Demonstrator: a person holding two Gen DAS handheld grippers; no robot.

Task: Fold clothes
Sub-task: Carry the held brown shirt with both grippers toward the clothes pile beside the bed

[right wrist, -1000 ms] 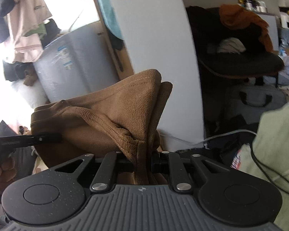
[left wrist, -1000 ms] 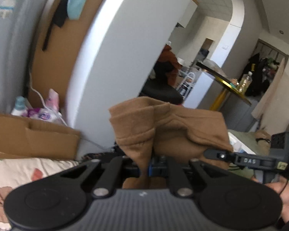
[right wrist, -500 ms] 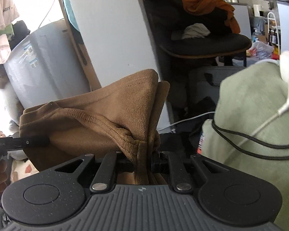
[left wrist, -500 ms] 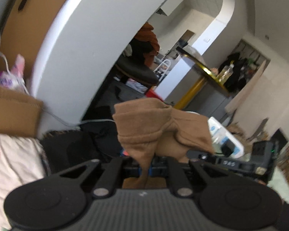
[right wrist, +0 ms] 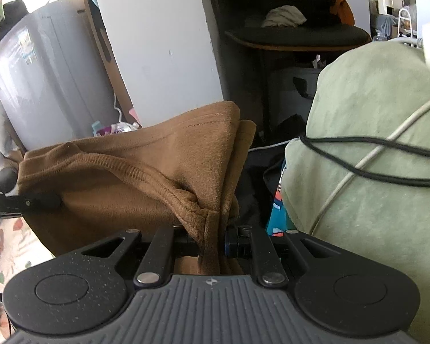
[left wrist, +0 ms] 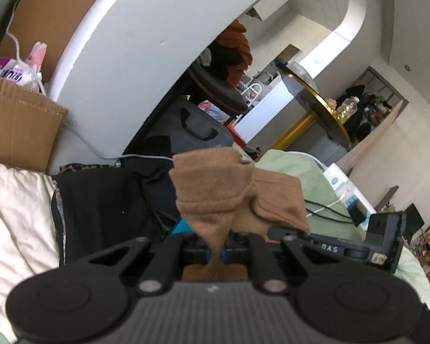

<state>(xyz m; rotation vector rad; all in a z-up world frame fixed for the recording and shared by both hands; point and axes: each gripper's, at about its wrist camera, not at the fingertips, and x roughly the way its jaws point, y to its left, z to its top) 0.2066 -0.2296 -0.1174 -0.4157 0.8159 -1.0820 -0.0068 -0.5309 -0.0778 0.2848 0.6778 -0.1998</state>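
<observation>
The brown garment (right wrist: pixel 134 172) hangs between both grippers, bunched. The left gripper (left wrist: pixel 216 253) clamps one fold; the right gripper (right wrist: pixel 212 248) clamps another. At ten o'clock, a cardboard box (left wrist: pixel 17 126) holds plastic packets (left wrist: pixel 11 74).

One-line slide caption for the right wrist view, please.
Right claw shut on bunched brown garment, green blanket with cables alongside.

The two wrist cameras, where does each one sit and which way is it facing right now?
Left wrist: on the left gripper, looking along its fingers past the brown garment toward a green blanket; right gripper visible.
Right wrist: on the right gripper, facing a white pillar; left gripper visible.
Shared: garment, blanket, pillar.
</observation>
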